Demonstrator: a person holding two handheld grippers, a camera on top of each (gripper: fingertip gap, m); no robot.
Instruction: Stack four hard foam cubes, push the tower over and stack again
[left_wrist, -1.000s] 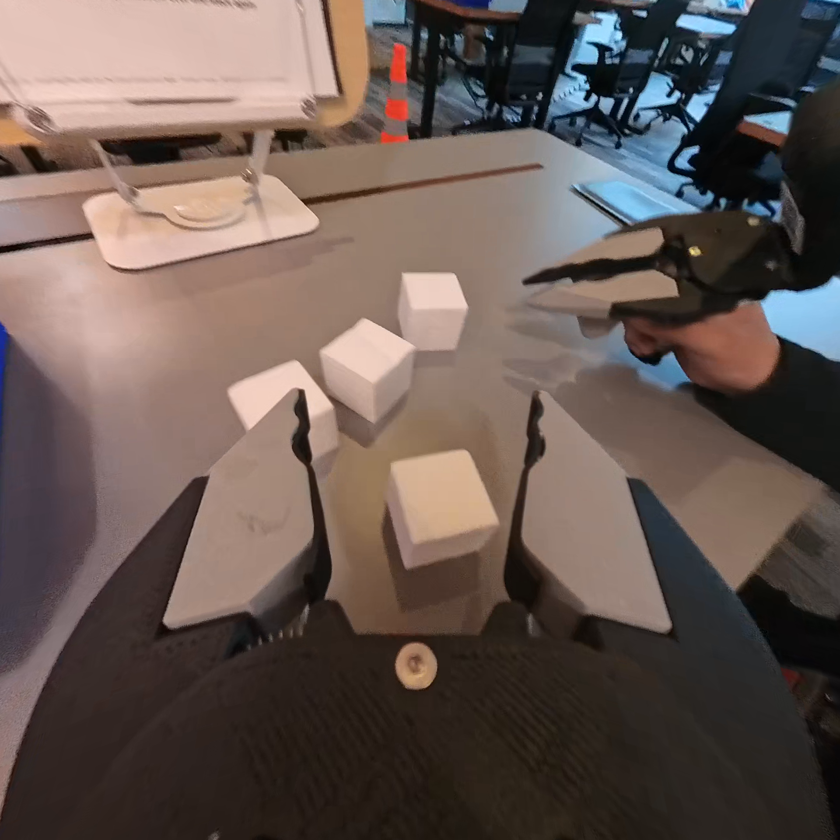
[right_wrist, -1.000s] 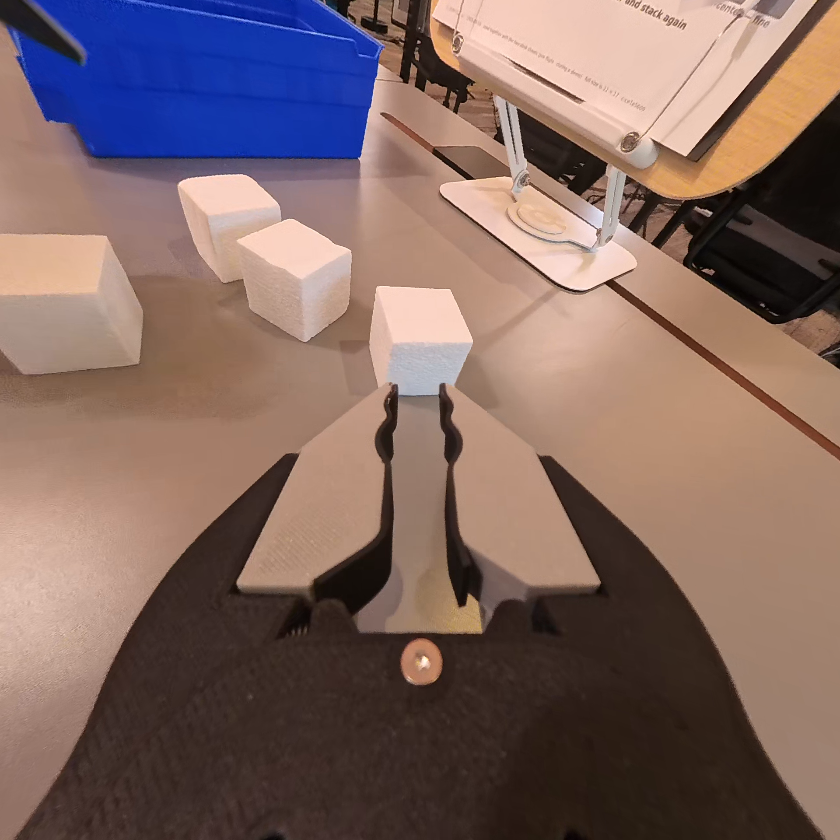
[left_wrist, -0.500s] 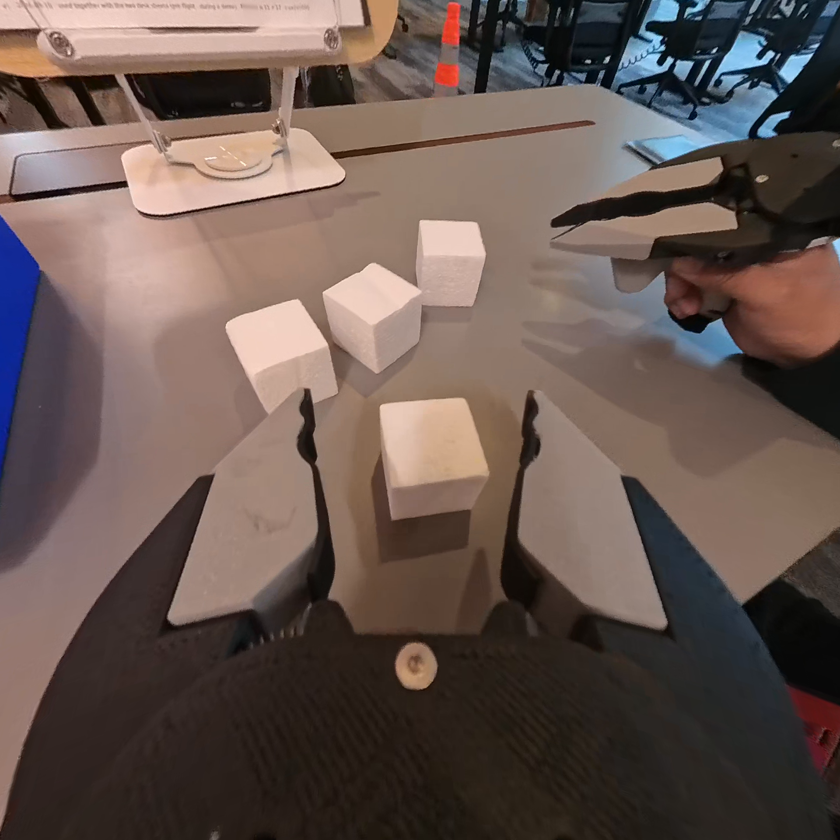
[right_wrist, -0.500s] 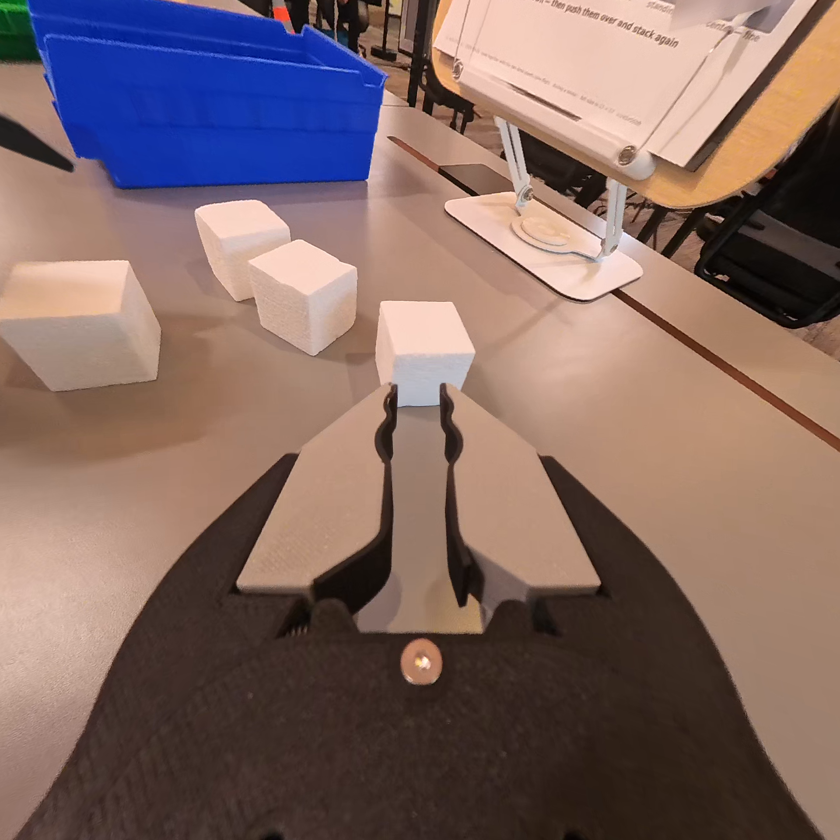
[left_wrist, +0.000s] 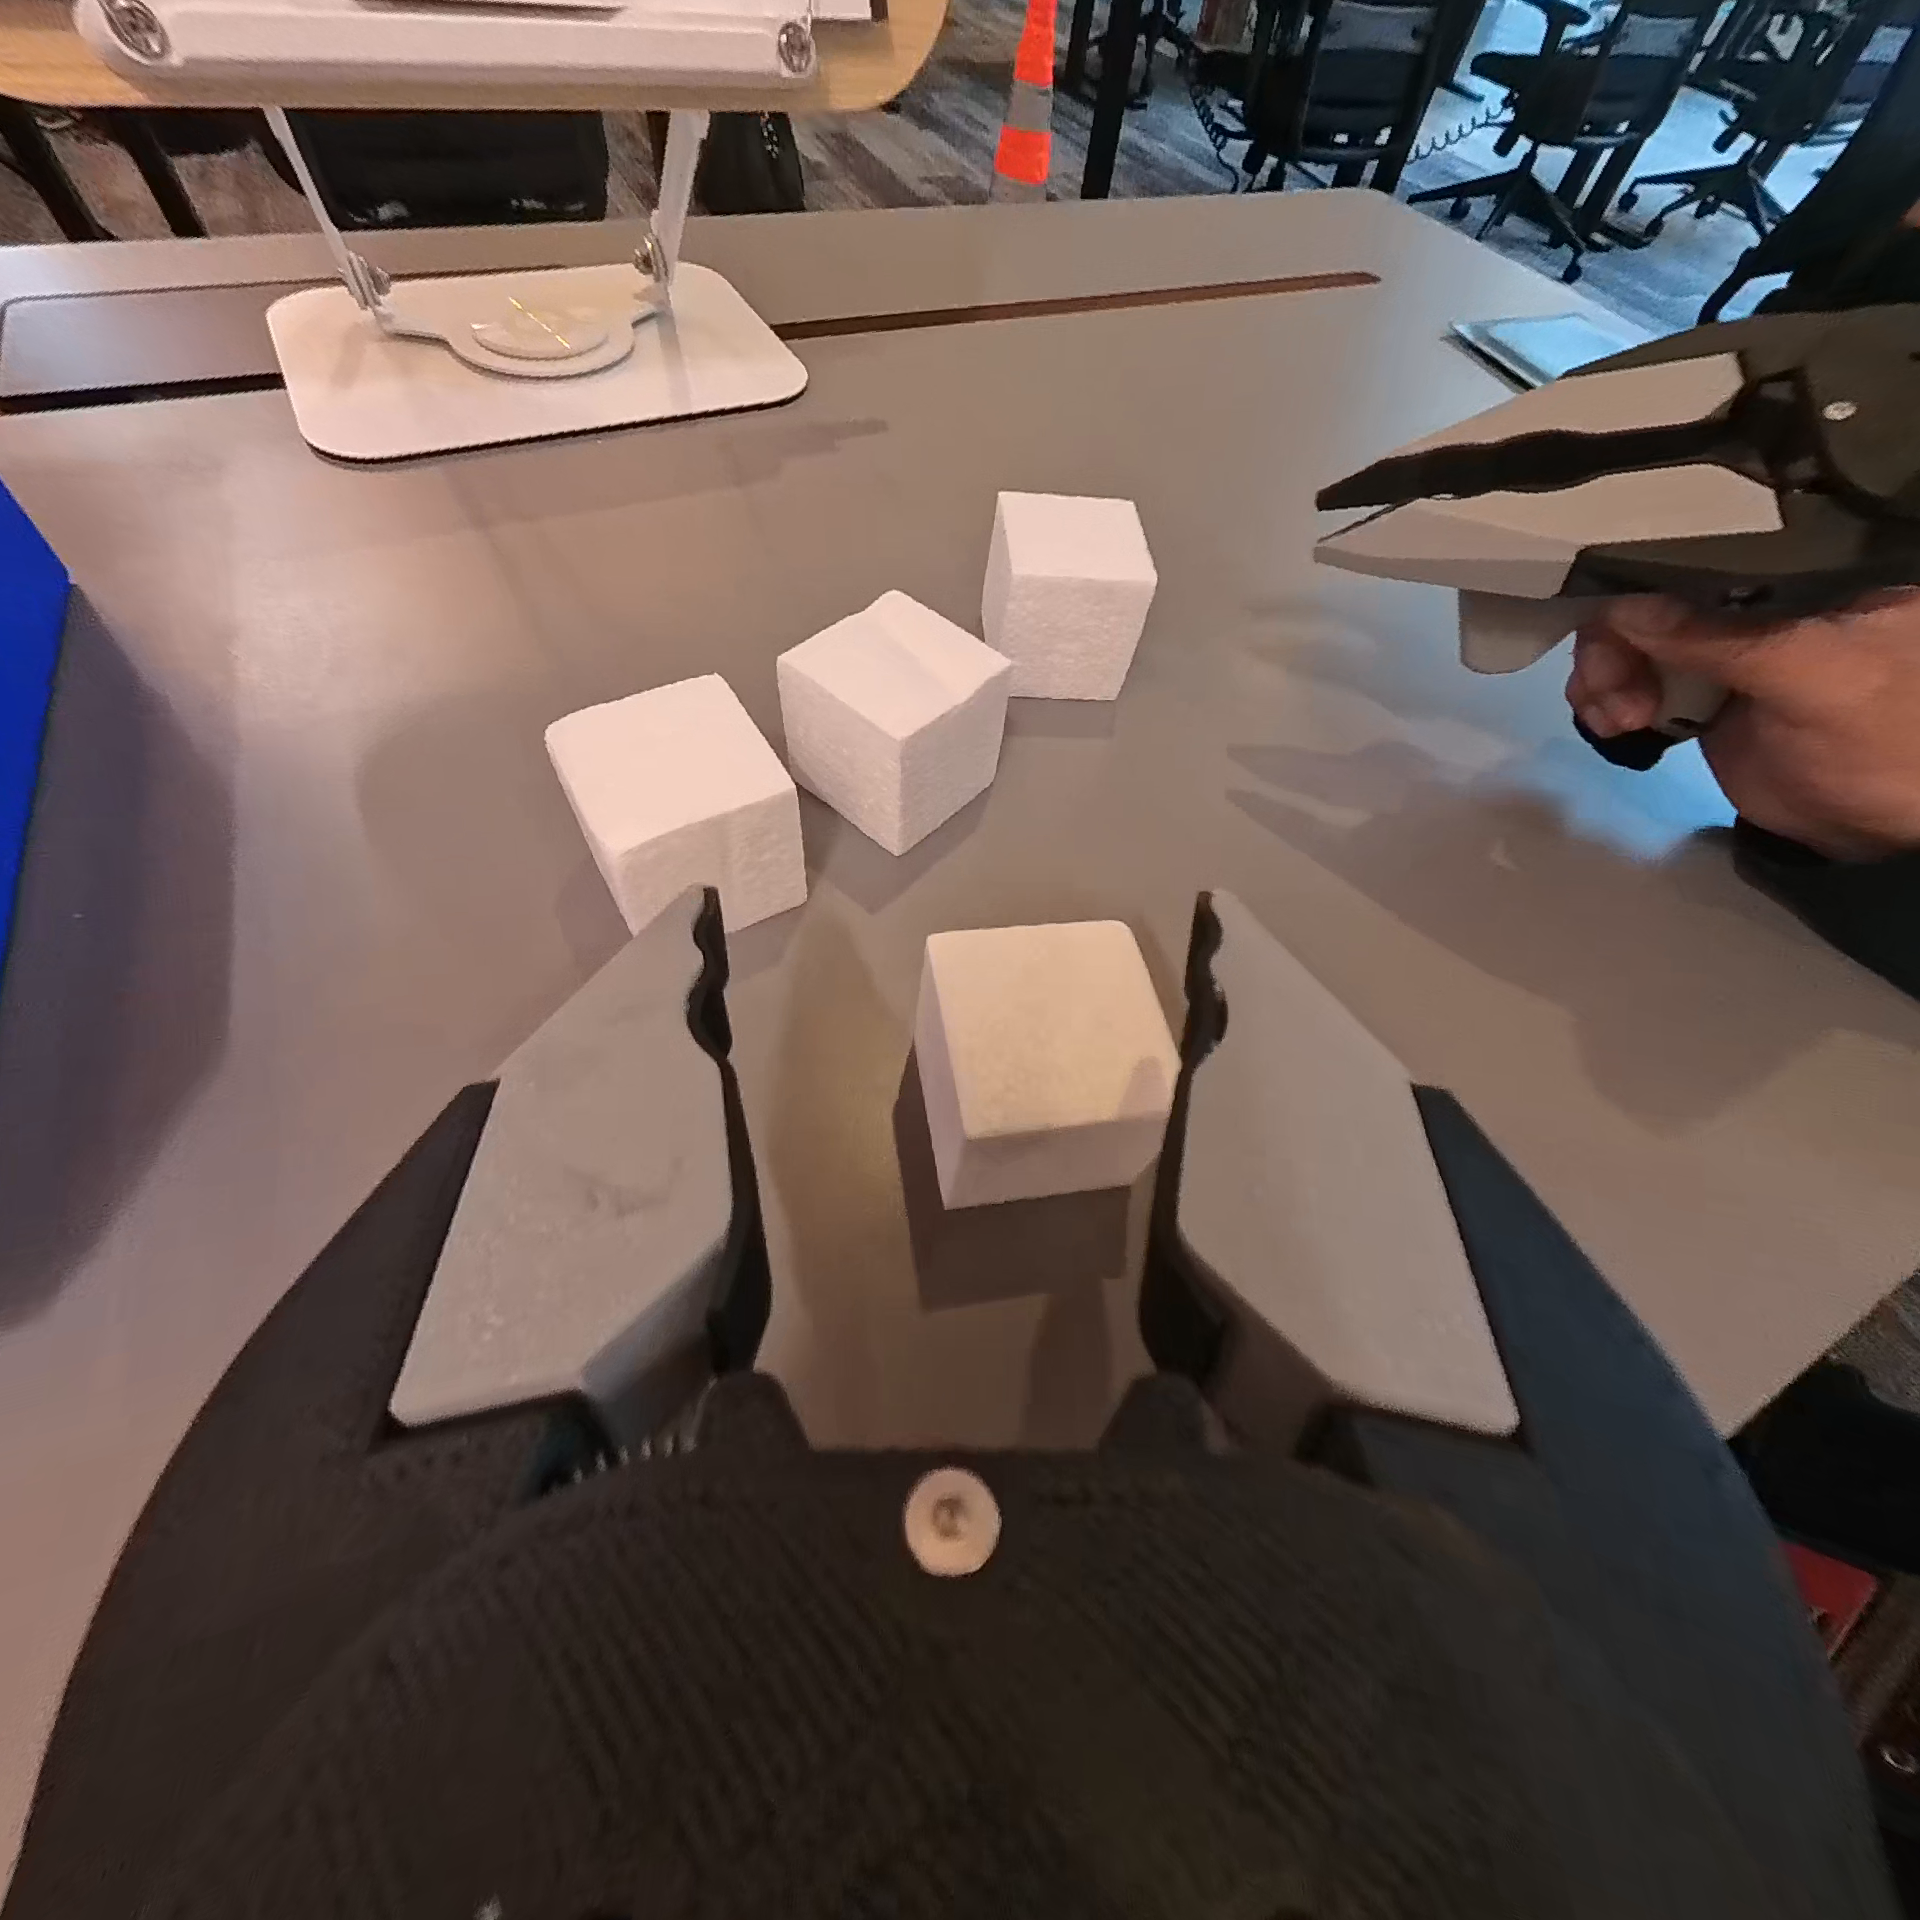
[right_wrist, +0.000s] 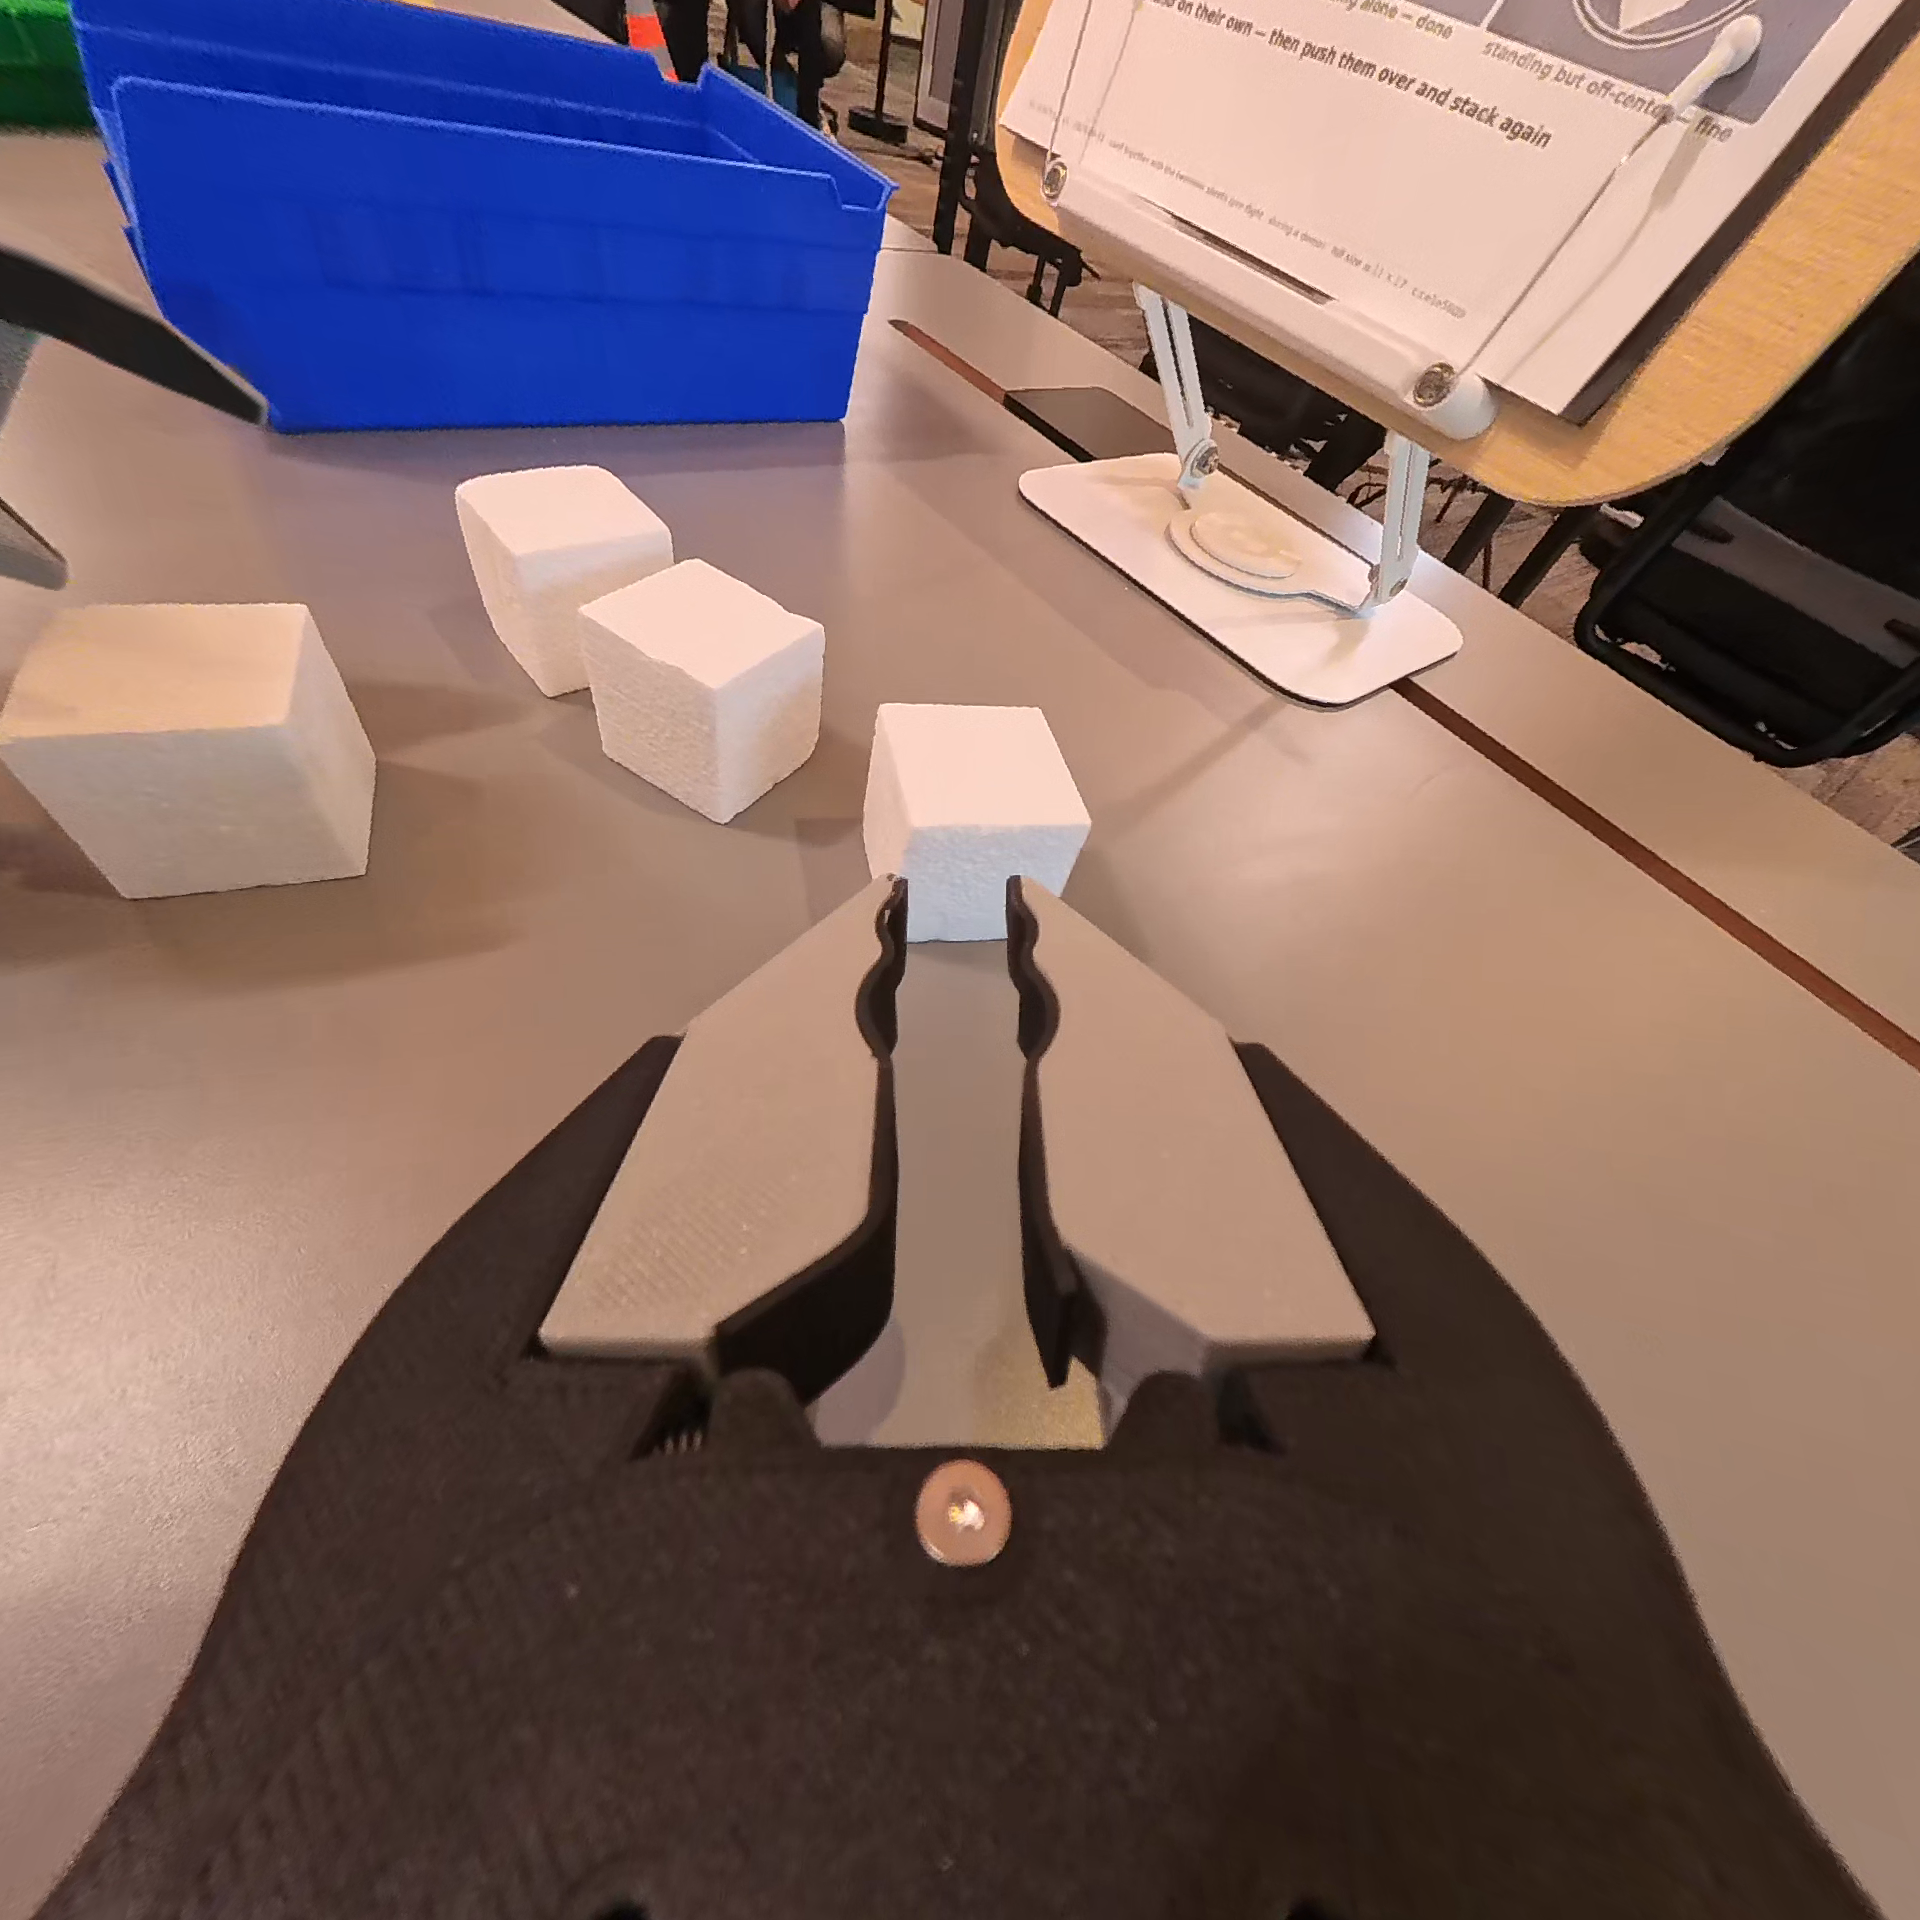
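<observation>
Four white foam cubes lie apart on the grey table (left_wrist: 1299, 343), none stacked. My left gripper (left_wrist: 954, 914) is open wide and hangs over the nearest cube (left_wrist: 1044, 1060), which sits between the fingers, close to the right one. The other cubes (left_wrist: 681, 795), (left_wrist: 894, 717), (left_wrist: 1070, 592) lie farther out. My right gripper (right_wrist: 954, 899) is empty, its fingers only a narrow gap apart, pointing at the closest cube (right_wrist: 977, 790) just beyond its tips. It also shows in the left wrist view (left_wrist: 1340, 530), held by a hand above the table.
A blue bin (right_wrist: 499, 260) stands at the far left of the right wrist view. A white document stand (left_wrist: 530, 364) with a page is at the table's back. The left gripper's finger (right_wrist: 125, 353) enters at that view's left edge. Office chairs stand beyond the table.
My left gripper has drawn back and tilted down, so all the cubes show; the nearest cube now sits closer to its right finger. The right gripper has barely moved. Neither opening has changed.
</observation>
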